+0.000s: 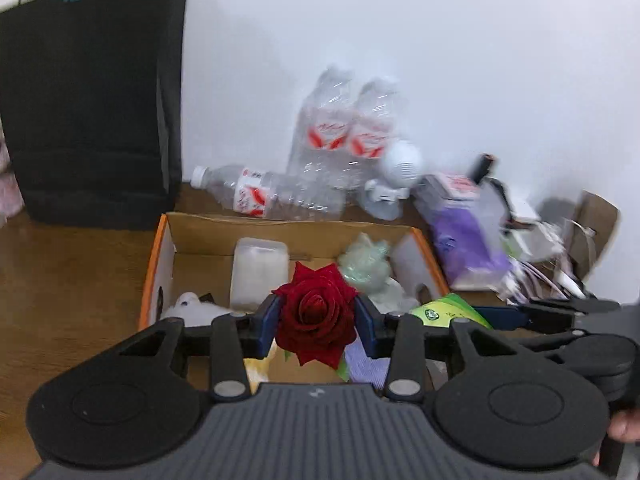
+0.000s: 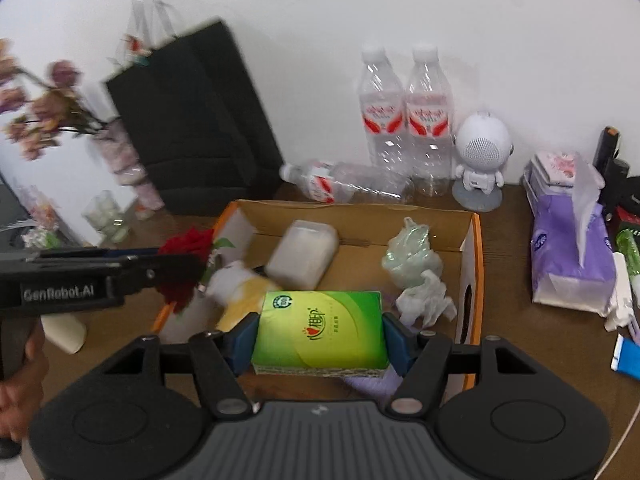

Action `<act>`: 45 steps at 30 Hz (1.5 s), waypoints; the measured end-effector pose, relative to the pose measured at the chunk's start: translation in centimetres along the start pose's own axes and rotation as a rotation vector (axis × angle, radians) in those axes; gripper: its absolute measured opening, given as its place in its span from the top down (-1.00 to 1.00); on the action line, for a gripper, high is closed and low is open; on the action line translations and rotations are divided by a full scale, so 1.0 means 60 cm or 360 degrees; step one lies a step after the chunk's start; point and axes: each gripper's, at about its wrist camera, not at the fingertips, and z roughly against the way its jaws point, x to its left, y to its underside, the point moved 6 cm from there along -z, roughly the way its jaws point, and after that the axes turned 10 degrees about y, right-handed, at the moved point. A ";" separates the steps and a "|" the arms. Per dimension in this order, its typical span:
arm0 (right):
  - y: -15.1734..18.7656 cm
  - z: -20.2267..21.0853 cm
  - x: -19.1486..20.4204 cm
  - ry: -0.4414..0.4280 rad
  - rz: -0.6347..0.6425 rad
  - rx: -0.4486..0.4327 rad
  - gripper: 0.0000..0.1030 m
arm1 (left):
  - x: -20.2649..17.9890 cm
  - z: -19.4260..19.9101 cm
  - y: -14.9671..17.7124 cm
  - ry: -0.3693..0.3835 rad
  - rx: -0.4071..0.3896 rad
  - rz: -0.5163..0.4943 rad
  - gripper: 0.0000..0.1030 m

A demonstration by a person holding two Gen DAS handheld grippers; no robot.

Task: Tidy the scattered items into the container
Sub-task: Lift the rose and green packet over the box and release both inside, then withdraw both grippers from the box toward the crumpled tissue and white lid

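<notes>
An open cardboard box with orange edges (image 1: 288, 227) (image 2: 360, 212) lies on the wooden table. My left gripper (image 1: 316, 322) is shut on a red rose (image 1: 316, 312) and holds it above the box's near side. That rose (image 2: 188, 246) also shows at the box's left rim in the right wrist view, in the left gripper (image 2: 176, 264). My right gripper (image 2: 320, 336) is shut on a green tissue pack (image 2: 320, 332) over the box's front part; the pack's corner (image 1: 448, 312) shows in the left wrist view. Inside the box lie a white plastic tub (image 2: 302, 254), a pale green bag (image 2: 412, 256) and crumpled paper (image 2: 426, 300).
Behind the box lies a water bottle on its side (image 2: 344, 186), with two upright bottles (image 2: 404, 120) and a white robot figure (image 2: 480, 156) at the wall. A black bag (image 2: 192, 120) stands left. A purple tissue pack (image 2: 568, 252) and small items crowd the right side.
</notes>
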 end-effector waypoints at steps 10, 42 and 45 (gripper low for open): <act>-0.068 -0.168 -0.023 0.0130 -0.0096 0.0206 -0.23 | 0.137 -0.130 -0.053 -0.0296 0.0073 0.0093 0.18; -0.031 -0.038 0.001 0.0361 -0.0137 0.0464 -0.73 | 0.036 0.061 0.011 -0.0377 0.0183 0.0048 -1.00; -0.031 0.026 0.016 0.0360 -0.0121 0.0402 -0.75 | -0.007 0.120 0.012 -0.0365 0.0103 -0.0015 -1.00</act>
